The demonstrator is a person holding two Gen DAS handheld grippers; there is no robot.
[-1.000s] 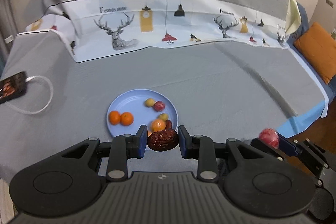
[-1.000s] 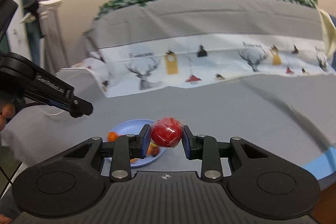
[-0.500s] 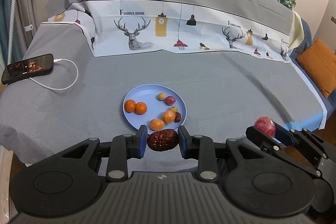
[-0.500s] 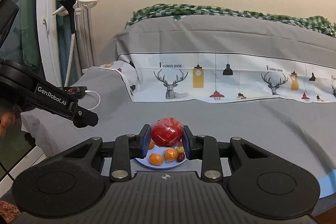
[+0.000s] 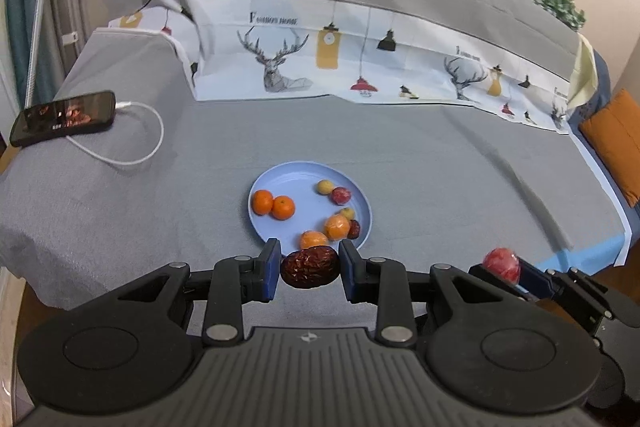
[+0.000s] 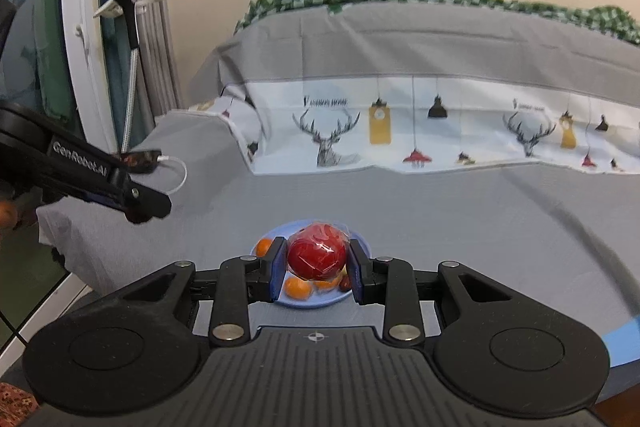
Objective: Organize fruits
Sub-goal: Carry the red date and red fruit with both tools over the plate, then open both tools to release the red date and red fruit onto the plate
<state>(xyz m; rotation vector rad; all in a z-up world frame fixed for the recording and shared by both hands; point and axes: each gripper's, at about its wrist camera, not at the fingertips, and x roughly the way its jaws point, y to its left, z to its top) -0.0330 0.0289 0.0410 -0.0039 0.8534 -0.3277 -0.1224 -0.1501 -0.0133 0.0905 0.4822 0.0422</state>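
Presently, a wrinkled dark red date (image 5: 310, 266) is clamped between the jaws of the left gripper (image 5: 309, 270), held above the near edge of the grey-covered bed (image 5: 440, 167), just in front of the blue plate (image 5: 288, 175). On the plate, two oranges (image 5: 273, 205) are seen side by side at the left, with smaller yellow, red and orange fruits at the right. A red apple in clear wrap (image 6: 317, 256) is gripped by the closed jaws of the right gripper (image 6: 317, 265), above the plate's near side. A phone (image 5: 62, 117) with a white cable (image 5: 136, 151) is laid at the bed's left.
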